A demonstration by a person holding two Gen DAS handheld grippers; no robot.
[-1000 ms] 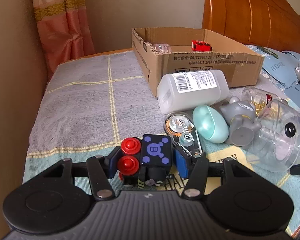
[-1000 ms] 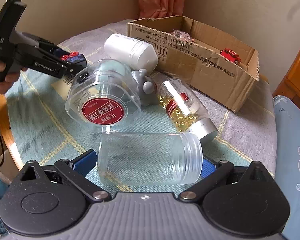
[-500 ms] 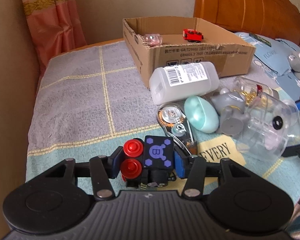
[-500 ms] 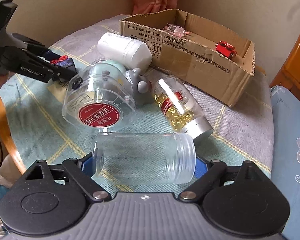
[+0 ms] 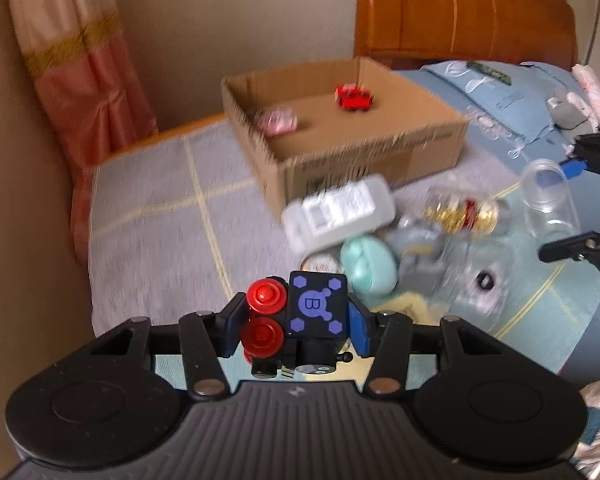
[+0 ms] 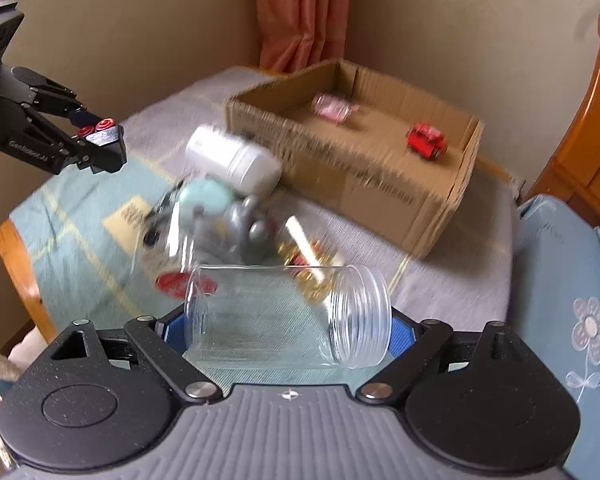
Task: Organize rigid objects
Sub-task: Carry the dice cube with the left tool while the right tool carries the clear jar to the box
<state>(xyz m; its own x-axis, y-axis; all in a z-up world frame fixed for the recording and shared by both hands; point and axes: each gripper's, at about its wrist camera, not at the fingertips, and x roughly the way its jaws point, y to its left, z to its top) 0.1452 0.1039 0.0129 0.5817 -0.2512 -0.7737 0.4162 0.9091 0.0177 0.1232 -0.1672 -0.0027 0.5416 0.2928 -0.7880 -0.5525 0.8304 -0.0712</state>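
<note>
Both grippers now lifted off the table vs a sec ago. Left gripper (image 5: pixel 296 330) pinches the black fidget cube (image 5: pixel 315 312); right gripper (image 6: pixel 288 326) clamps the clear jar (image 6: pixel 286 316) sideways. Cardboard box (image 6: pixel 380 184) sits behind the pile.

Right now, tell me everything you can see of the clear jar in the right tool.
The clear jar is see-through plastic or glass, empty and without a lid. It lies on its side across the right tool, threaded mouth toward the right of the right wrist view, base to the left. The blue pads press on its two ends, so it is gripped endwise and held above the cloth. Nothing else touches it. From the left wrist view it shows small at the far right.
</note>
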